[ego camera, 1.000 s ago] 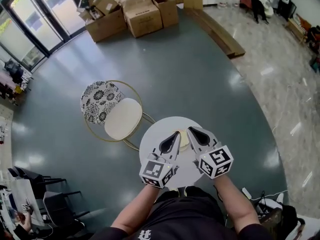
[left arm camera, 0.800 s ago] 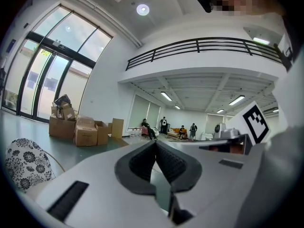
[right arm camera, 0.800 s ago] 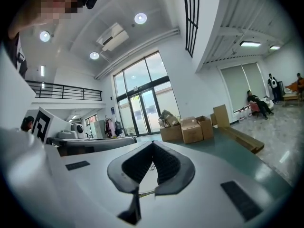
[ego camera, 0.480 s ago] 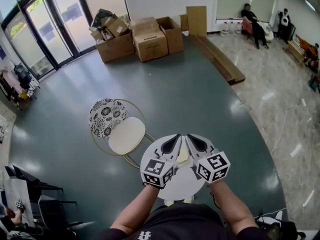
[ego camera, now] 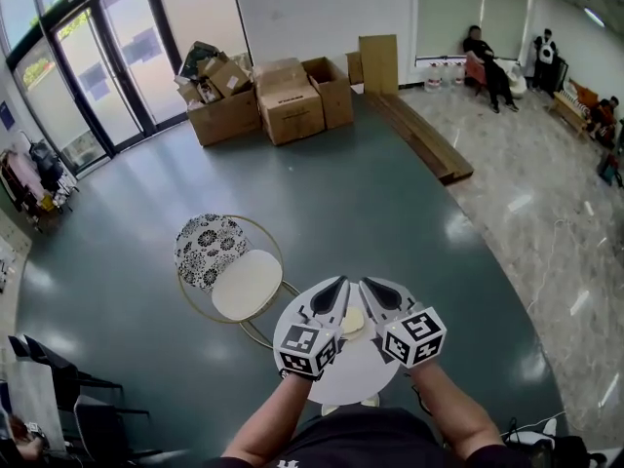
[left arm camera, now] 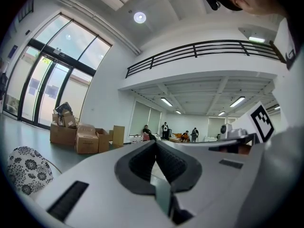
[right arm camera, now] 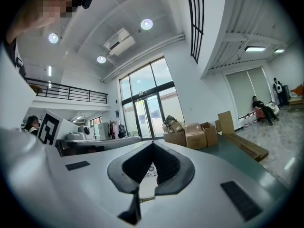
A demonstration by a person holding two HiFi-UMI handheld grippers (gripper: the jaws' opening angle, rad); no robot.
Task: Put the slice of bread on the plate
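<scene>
A small round white table (ego camera: 336, 373) stands right in front of me. On it, between the two gripper bodies, lies a pale cream piece (ego camera: 355, 321), which looks like the slice of bread. I cannot make out a plate. My left gripper (ego camera: 339, 286) and right gripper (ego camera: 368, 287) hang side by side above the table and point level, away from me. The left gripper view shows the left gripper (left arm camera: 156, 142) with its tips together and nothing between them. The right gripper (right arm camera: 153, 144) is shut and empty in its own view too.
A gold-framed chair with a cream seat (ego camera: 246, 284) and a patterned back (ego camera: 209, 246) stands just left of the table. Cardboard boxes (ego camera: 283, 100) and wooden boards (ego camera: 421, 136) lie far off by the wall. People (ego camera: 481, 49) sit at the far right. Glass doors (ego camera: 93, 76) are at far left.
Both grippers have risen together above the table, still side by side. The head view has tilted up, so the table sits lower in it and more of the room shows.
</scene>
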